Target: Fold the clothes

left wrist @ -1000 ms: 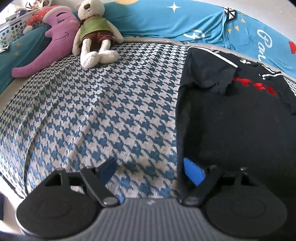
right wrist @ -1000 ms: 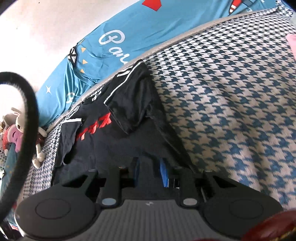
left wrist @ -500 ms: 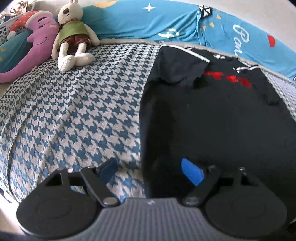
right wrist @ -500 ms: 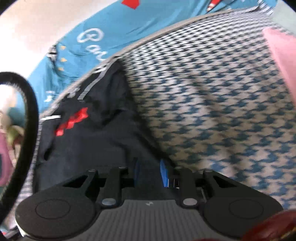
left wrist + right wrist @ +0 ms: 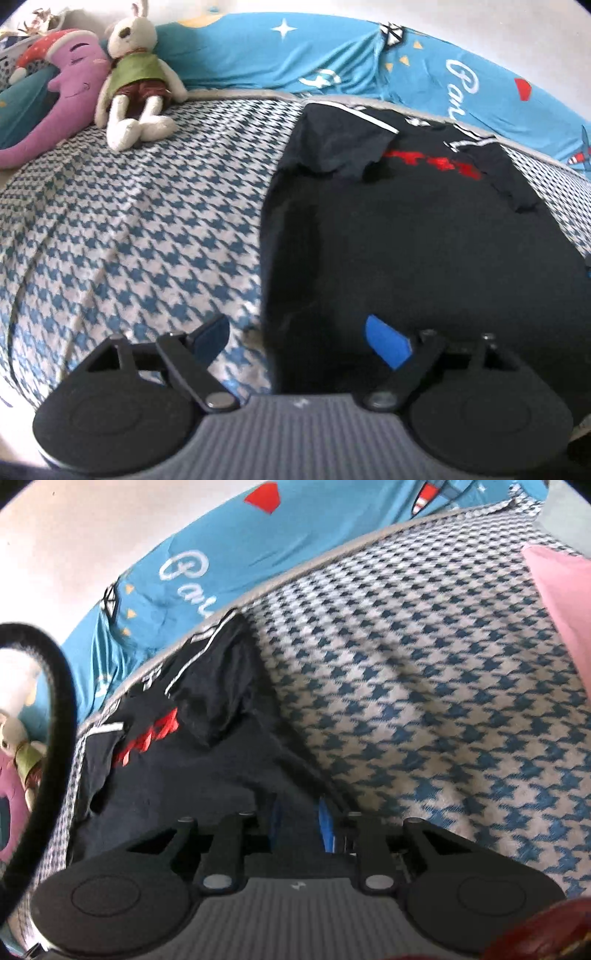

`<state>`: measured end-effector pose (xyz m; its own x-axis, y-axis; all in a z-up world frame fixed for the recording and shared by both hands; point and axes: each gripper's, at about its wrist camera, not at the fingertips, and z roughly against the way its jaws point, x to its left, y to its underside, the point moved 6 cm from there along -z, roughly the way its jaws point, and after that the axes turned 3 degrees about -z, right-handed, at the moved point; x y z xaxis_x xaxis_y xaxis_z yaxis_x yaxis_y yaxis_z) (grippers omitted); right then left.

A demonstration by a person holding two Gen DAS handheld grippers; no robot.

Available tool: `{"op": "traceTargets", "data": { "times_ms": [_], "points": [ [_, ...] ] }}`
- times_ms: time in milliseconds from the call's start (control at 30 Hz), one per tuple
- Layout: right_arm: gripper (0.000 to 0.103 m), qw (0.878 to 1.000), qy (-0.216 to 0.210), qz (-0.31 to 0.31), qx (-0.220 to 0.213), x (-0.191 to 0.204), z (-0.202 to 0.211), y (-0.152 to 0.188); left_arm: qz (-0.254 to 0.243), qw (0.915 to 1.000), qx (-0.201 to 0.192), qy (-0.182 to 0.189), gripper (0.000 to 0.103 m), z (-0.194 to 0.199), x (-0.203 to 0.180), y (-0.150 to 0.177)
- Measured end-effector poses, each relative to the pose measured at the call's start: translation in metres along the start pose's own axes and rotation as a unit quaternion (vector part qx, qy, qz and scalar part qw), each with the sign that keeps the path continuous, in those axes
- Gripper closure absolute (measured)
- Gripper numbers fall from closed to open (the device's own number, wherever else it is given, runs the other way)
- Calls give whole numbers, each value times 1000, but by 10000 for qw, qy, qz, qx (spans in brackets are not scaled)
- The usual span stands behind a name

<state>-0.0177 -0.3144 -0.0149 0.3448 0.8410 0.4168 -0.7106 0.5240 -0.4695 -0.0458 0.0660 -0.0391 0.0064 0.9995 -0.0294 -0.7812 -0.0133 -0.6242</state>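
Observation:
A black T-shirt with red print and white stripes lies flat on the blue-and-white houndstooth bed cover, both sleeves folded inward. My left gripper is open at the shirt's near left corner. Its left finger is over the cover and its right finger over the black cloth, with the shirt's side edge running between them. In the right wrist view the same T-shirt stretches away to the left. My right gripper is shut on its near right corner, with black cloth between the blue pads.
A plush rabbit and a purple moon cushion lie at the bed's far left. A blue printed quilt runs along the wall. A pink cloth lies at the right, and a black cable crosses the left of the right wrist view.
My left gripper has shifted right, so the shirt's side edge now sits between its fingers instead of by the right one. The right gripper kept its hold while its view swung.

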Motion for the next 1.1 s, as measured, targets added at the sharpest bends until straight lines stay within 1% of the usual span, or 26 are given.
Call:
{"op": "traceTargets", "data": {
  "times_ms": [100,200,233,333,467,567,800,1000,1100],
  "points": [
    [80,9993,366,47,100,-6,-5,3,-116,9999,37,12,17,0,-7,5],
    [81,9992,386,-70,72,-9,-3,2,-243,9997,91,-34,15,0,-13,11],
    [80,9993,372,-85,64,-10,-3,1,-285,9995,109,-49,14,0,-15,13],
    [76,9997,193,-131,34,-6,1,2,-412,9990,163,-95,12,0,-21,18],
    [75,9997,-220,13,-98,11,8,0,-312,9993,194,-15,12,4,-22,16],
    [71,9985,-446,228,-229,27,10,-6,-236,9995,216,56,11,6,-23,12],
    [68,9959,-646,491,-392,51,-7,-34,-59,9994,269,220,6,12,-27,4],
    [65,9974,-600,188,-339,44,-32,-61,-43,9992,332,219,6,8,-27,-9],
    [65,9981,-522,107,-307,39,-44,-70,-130,9993,316,124,5,4,-26,-17]
  ]
}}
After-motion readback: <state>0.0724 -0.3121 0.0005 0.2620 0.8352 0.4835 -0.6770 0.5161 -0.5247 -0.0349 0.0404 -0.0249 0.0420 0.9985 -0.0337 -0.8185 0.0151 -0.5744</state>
